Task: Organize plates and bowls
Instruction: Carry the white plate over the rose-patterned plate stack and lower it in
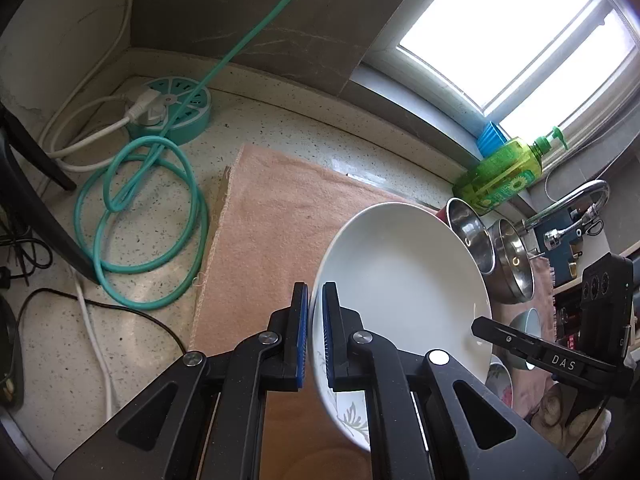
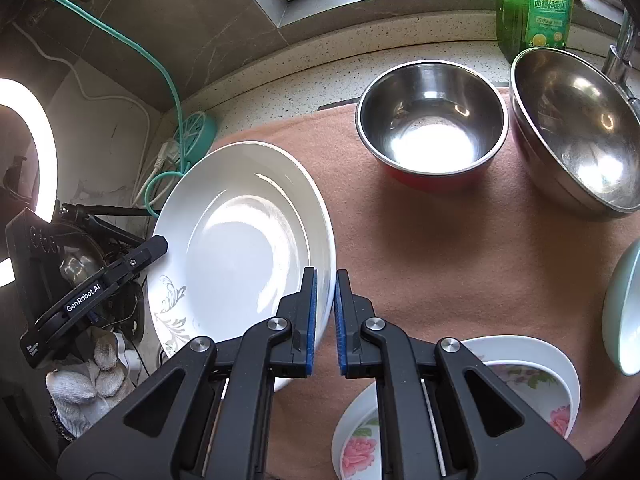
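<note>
A white plate (image 1: pixel 404 280) with a grey leaf print on its rim hangs tilted above the pink cloth (image 1: pixel 272 232), carried by both grippers at opposite rims. My left gripper (image 1: pixel 316 296) is shut on its left rim, and its black body also shows in the right wrist view (image 2: pixel 100 280). On the plate's (image 2: pixel 240 240) right rim my right gripper (image 2: pixel 326 280) is shut. That gripper shows in the left wrist view as a black arm (image 1: pixel 540 356). Two steel bowls (image 2: pixel 430 120) (image 2: pixel 576 128) stand on the cloth (image 2: pixel 440 248) at the back.
Floral dishes (image 2: pixel 532 384) and a pale green bowl (image 2: pixel 624 312) sit near the cloth's front right. A green soap bottle (image 1: pixel 500 172) and a tap (image 1: pixel 572 200) stand by the window sill. A teal power strip (image 1: pixel 172 112) and coiled hose (image 1: pixel 140 220) lie on the counter's left.
</note>
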`<state>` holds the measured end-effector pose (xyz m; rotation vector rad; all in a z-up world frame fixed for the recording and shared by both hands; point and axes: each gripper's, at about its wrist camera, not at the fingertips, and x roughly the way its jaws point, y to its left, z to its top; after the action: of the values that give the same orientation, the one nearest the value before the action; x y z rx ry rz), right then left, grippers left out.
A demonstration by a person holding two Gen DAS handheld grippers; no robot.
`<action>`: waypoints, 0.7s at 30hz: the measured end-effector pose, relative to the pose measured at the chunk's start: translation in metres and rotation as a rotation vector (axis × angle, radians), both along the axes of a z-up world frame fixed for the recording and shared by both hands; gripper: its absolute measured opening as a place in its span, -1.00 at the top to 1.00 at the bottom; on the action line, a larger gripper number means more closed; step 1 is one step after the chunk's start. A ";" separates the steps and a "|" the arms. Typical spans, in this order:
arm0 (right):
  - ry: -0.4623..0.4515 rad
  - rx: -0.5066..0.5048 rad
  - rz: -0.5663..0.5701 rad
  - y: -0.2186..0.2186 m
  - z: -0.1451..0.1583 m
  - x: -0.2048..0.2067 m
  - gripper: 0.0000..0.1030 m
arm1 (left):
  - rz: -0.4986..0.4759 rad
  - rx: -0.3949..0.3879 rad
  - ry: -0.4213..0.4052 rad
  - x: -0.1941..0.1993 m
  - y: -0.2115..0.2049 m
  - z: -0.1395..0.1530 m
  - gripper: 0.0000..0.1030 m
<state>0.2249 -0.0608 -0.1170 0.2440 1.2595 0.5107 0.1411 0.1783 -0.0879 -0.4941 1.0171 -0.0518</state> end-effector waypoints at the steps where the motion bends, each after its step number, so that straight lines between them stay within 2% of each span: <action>1: -0.006 -0.003 0.004 -0.002 0.002 -0.003 0.84 | 0.002 0.001 -0.003 -0.003 -0.003 0.002 0.90; 11: -0.036 0.005 0.030 -0.033 0.013 -0.023 0.84 | 0.020 -0.001 -0.032 -0.031 -0.041 0.023 0.90; 21: -0.043 0.000 0.048 -0.079 0.015 -0.041 0.84 | 0.031 -0.008 -0.040 -0.054 -0.086 0.027 0.90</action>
<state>0.1836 -0.1401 -0.1021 0.2018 1.2256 0.5549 0.0866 0.0927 -0.0605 -0.5144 0.9702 -0.0377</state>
